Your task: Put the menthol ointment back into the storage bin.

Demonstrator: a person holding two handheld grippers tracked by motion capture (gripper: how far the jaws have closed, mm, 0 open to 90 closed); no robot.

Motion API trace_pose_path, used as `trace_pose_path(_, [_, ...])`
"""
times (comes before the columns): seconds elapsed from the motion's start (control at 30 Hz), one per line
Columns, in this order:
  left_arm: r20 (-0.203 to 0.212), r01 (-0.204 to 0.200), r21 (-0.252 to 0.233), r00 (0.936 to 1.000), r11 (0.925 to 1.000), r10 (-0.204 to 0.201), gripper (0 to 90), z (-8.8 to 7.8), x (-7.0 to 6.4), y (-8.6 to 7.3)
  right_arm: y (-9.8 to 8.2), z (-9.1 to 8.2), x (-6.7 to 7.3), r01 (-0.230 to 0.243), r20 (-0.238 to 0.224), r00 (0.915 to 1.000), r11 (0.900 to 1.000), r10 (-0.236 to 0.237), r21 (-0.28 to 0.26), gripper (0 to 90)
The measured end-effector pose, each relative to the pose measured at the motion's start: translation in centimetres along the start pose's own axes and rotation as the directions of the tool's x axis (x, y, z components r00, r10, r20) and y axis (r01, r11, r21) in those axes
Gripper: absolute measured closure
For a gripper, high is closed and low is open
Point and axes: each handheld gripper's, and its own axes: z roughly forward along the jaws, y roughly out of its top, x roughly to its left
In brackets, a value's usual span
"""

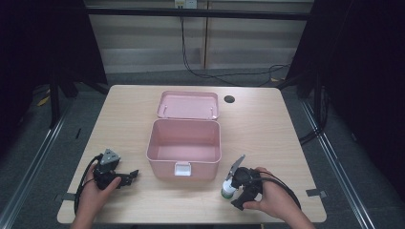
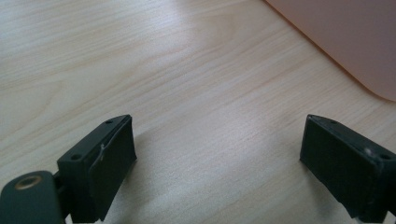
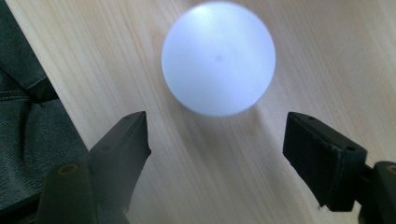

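Note:
A small bottle with a white cap and green body stands upright near the table's front edge, right of centre. My right gripper hovers just over it, pointing down. In the right gripper view the round white cap lies beyond the jaws of that gripper, which stand apart with nothing between them. An open pink box sits mid-table, its lid lying flat behind it. My left gripper rests low, left of the box. Its jaws are wide open over bare wood.
The box's pink corner is close ahead and to the right of the left gripper. A round cable hole is at the table's back right. The person's trousers show past the table's front edge. Black cables run across the floor behind.

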Motion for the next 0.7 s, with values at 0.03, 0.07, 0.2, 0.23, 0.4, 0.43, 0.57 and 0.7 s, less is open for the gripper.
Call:
trace_pose_path(0.03, [0.000,0.000,0.000,1.0000,1.0000,0.000,9.8,0.0,0.0,0.0,0.2,-0.1,0.1,-0.007,-0.002,1.0000,1.000,0.007,0.005,23.1])
trace_pose_path(0.07, [0.000,-0.001,-0.001,1.0000,1.0000,0.001,9.8,0.0,0.0,0.0,0.5,-0.2,0.0,-0.011,-0.008,0.9999,1.000,0.011,0.008,23.3])
trace_pose_path(0.2, [-0.003,0.000,-0.001,1.0000,1.0000,0.000,9.8,0.0,0.0,0.0,1.5,-0.7,-0.1,-0.001,-0.007,1.0000,1.000,0.001,0.027,24.0])
trace_pose_path(0.23, [-0.001,0.000,-0.001,1.0000,1.0000,0.000,9.8,0.0,0.0,0.0,1.5,-0.7,-0.1,-0.001,-0.007,1.0000,1.000,0.001,0.027,24.0])
trace_pose_path(0.4, [-0.003,0.000,-0.001,1.0000,1.0000,0.000,9.8,0.0,0.0,0.0,2.2,-0.7,-0.2,0.026,-0.008,0.9996,0.999,-0.026,0.037,25.4])
trace_pose_path(0.43, [-0.001,-0.001,-0.001,1.0000,1.0000,0.001,9.8,0.0,0.0,0.0,2.4,-0.7,-0.3,0.026,-0.012,0.9996,0.999,-0.025,0.039,26.0])
trace_pose_path(0.57, [0.000,0.000,0.001,1.0000,1.0000,0.000,9.8,0.0,0.0,0.0,2.7,-0.6,-0.3,0.023,-0.018,0.9996,0.999,-0.022,0.043,26.9])
trace_pose_path(0.7, [-0.004,-0.001,-0.003,1.0000,1.0000,0.001,9.7,0.0,0.0,0.0,3.1,-0.5,-0.2,0.032,-0.017,0.9994,0.998,-0.031,0.061,28.8])
